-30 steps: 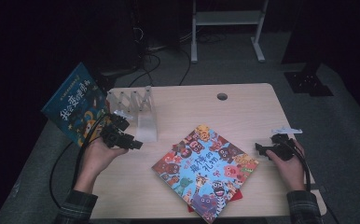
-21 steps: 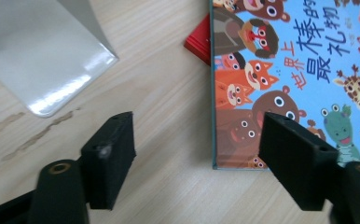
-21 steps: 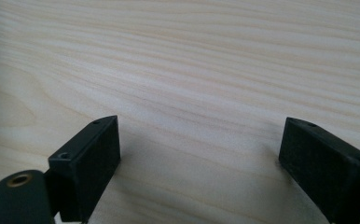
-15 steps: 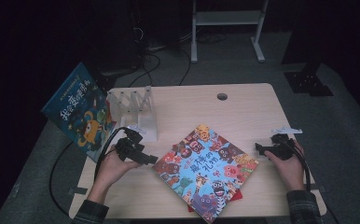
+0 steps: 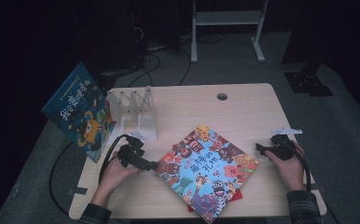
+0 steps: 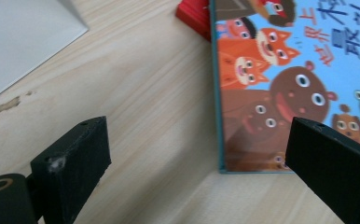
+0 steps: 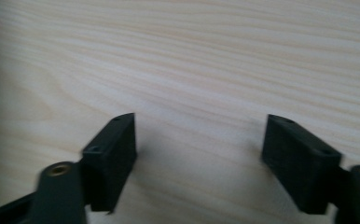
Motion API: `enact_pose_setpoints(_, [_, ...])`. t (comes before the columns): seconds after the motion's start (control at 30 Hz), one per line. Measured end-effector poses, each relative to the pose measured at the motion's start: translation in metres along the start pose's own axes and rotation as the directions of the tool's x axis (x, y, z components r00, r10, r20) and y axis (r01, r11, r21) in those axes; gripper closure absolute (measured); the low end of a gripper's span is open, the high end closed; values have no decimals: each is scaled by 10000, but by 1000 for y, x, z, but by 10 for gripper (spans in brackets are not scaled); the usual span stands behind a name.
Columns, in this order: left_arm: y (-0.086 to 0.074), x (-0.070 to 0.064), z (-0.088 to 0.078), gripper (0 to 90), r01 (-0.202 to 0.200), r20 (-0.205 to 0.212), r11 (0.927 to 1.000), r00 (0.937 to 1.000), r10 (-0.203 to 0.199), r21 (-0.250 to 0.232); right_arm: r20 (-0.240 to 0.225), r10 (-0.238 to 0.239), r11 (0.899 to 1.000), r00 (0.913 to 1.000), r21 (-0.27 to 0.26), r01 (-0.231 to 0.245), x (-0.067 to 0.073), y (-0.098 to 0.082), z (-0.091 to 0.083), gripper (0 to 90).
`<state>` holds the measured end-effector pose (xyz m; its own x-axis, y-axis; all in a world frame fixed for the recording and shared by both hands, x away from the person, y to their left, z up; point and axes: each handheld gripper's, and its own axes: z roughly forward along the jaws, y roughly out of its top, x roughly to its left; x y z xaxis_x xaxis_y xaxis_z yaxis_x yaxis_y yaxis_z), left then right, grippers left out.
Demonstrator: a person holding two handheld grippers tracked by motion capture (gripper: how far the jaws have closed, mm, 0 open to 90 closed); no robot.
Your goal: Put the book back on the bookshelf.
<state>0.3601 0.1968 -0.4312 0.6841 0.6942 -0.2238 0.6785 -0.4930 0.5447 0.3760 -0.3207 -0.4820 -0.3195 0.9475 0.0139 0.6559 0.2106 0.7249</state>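
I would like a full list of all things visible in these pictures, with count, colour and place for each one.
animal book: 1, light blue cover with cartoon animals, flat on the table, centre front.
red book: 1, red, under the animal book, only its edges show.
dark blue book: 1, dark blue with yellow letters, upright and tilted at the left end of the rack.
rack: 1, clear, on the table at the left rear.
table: 1, light wood, with a round hole near the far edge.
white frame: 1, white, on the floor behind the table.
left gripper: 1, black, jaws open at the animal book's left corner.
right gripper: 1, black, jaws open over bare table, right of the books.
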Motion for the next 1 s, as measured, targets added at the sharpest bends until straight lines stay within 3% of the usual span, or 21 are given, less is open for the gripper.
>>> enact_pose_setpoints(0.23, [-3, 8, -1, 201, 290, -95, 9992, 9995, -292, -260, -353, -265, 9996, 9990, 91, 269, 7, 1, -13, 502])
enact_pose_setpoints(0.3, [-3, 9, -1, 301, 342, -46, 9992, 9994, -343, -217, -411, -262, 9996, 9988, 43, 264, 8, 2, -16, 518])
enact_pose_setpoints(0.33, [-3, 11, 0, 356, 522, 259, 9986, 9983, -521, -6, -552, -183, 9998, 9983, -16, 182, 9, 2, -21, 586])
enact_pose_setpoints(0.4, [-2, 12, 0, 420, 837, 537, 9965, 9951, -834, -28, -701, -117, 9999, 9975, -27, 115, 10, 1, -25, 636])
enact_pose_setpoints(0.43, [-2, 12, 0, 486, 837, 537, 9965, 9951, -834, -28, -701, -117, 9999, 9975, -27, 115, 10, 1, -25, 636])
enact_pose_setpoints(0.47, [-2, 11, 1, 522, 800, 267, 9968, 9964, -800, 4, -858, -35, 10000, 9963, -49, 31, 12, -1, -30, 702])
enact_pose_setpoints(0.6, [-2, 11, 1, 666, 877, 280, 9960, 9957, -882, 176, -1305, 221, 9997, 9912, -30, -227, 15, -4, -37, 799])
enact_pose_setpoints(0.83, [-2, 9, 0, 837, 870, 300, 9957, 9957, -880, 332, -1940, 161, 9997, 9809, -160, -196, 21, -12, -54, 876])
enact_pose_setpoints(1.0, [-2, 7, 2, 899, 670, 395, 9966, 9968, -689, 486, -2147, 175, 9998, 9765, -40, -188, 26, -16, -63, 894])
